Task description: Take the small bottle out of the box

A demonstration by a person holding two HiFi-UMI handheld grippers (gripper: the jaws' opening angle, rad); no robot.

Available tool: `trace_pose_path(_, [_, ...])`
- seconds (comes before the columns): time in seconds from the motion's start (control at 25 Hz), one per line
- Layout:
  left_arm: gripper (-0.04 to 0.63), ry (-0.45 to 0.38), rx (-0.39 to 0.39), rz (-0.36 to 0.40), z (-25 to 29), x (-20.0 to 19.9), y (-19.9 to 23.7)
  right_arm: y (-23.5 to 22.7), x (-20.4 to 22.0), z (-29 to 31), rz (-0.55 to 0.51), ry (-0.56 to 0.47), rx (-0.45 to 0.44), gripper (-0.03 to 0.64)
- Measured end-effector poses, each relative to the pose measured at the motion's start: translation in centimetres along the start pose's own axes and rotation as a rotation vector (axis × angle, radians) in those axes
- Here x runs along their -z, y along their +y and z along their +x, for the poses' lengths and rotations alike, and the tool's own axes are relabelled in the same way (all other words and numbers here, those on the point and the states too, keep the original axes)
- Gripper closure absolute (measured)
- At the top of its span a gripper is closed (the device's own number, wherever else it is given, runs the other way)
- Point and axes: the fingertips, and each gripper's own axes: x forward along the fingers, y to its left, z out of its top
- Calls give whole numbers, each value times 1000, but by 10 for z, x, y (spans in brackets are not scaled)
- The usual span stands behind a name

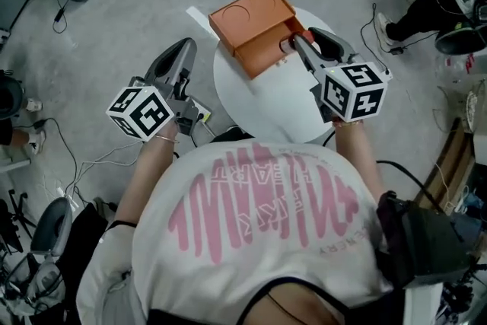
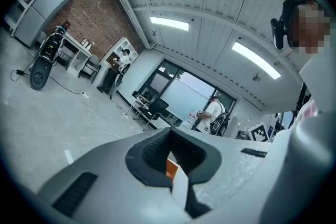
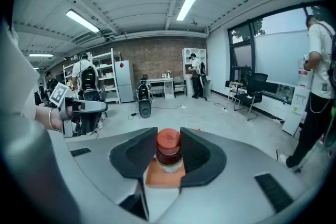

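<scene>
A: Right tongs [image 3: 168,135], state?
B: Closed on the small bottle [image 3: 169,155], one pad on each side of it. Red cap, clear body with dark contents. The cap carries an embossed mark that is too small to read.

A: Bottle position?
B: At the near right end of the orange box [image 1: 251,28], over its open compartment. Cannot tell whether the base rests on the orange surface or is clear of it. The box lid shows two pressed circles.

A: Box location?
B: On the round white tabletop [image 1: 266,106], far side.

A: Left tongs [image 1: 185,51]?
B: Tips together, nothing held, off the tabletop's left edge.

A: Any legible writing?
B: Pink print on the person's T-shirt [image 1: 259,240], seen upside down. One word looks like "HEART".
</scene>
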Motion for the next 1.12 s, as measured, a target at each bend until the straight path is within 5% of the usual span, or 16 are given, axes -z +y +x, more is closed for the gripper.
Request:
trace_pose_path(0.28, [588,41,115,83,14,-18,-38,-2,-16,-26,48,-56,38,485])
trace_pose_path(0.56, [588,63,188,99,32,9,-91,-21,-3,-63,60,-67,47,485])
trace_pose_path(0.92, [588,83,199,105,6,35,-133,-12,11,-105,109,-127,31,485])
trace_pose_path(1.12, [588,79,161,120,15,71,-185,-47,26,-150,119,-168,-9,485])
